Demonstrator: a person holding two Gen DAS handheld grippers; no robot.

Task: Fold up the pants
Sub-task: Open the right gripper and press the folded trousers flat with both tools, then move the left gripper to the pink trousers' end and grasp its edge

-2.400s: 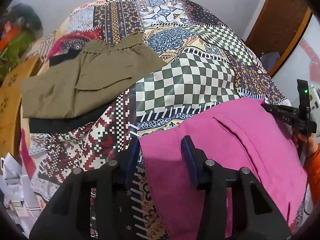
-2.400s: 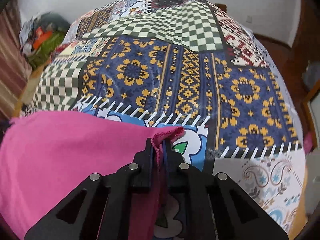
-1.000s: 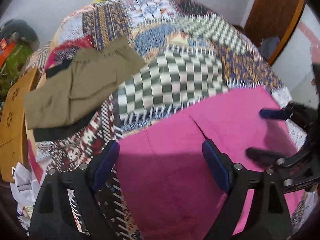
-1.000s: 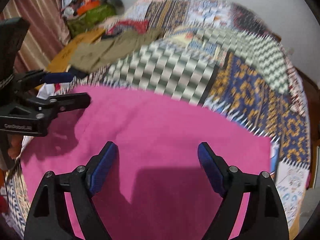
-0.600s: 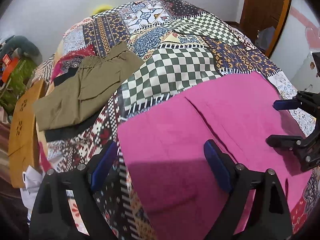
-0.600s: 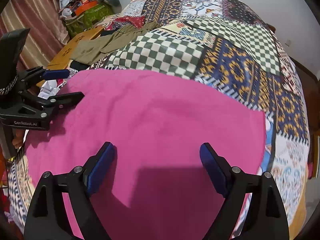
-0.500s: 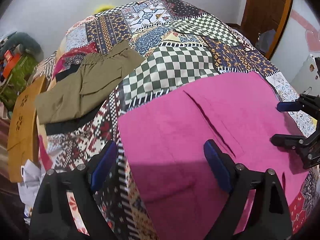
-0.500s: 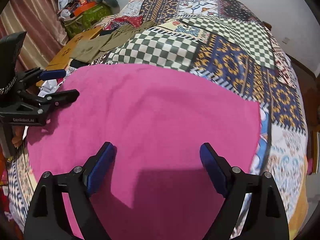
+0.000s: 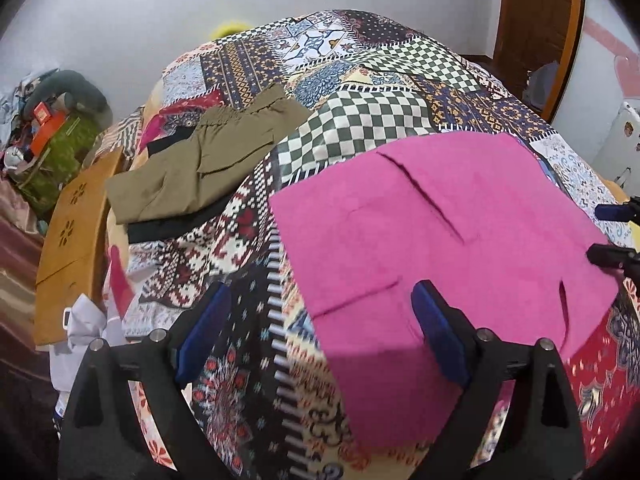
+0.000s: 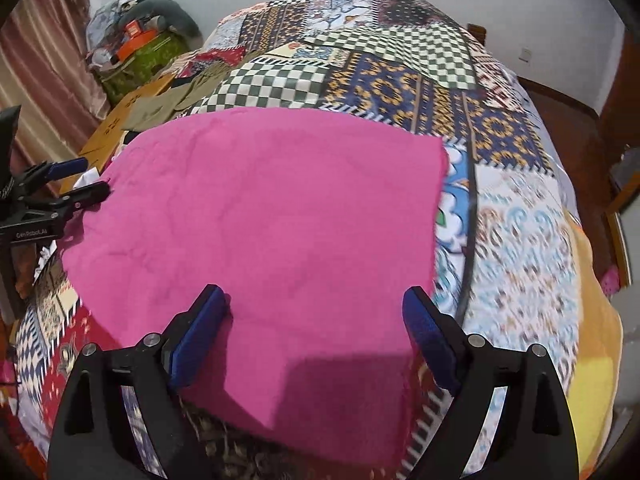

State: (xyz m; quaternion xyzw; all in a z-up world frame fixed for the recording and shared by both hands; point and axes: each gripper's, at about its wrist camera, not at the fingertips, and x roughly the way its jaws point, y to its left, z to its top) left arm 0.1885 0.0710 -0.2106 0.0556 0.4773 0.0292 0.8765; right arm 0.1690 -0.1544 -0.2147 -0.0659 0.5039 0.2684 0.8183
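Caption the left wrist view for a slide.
Open left gripper above folded pink pants on a patchwork bedspread; olive pants beyond.

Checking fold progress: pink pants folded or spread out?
Folded: the pink pants lie flat as a compact rectangle on the bedspread, layered edges showing.

A: What is lying on the bed (image 9: 372, 120) near its far left edge?
B: Olive trousers (image 9: 200, 160) are lying there, resting on a black garment (image 9: 168, 228).

A: And beside the bed?
B: A yellow wooden board (image 9: 68, 240) is leaning along the left edge. A heap of bags and clutter (image 10: 136, 52) is sitting beyond it, against the wall.
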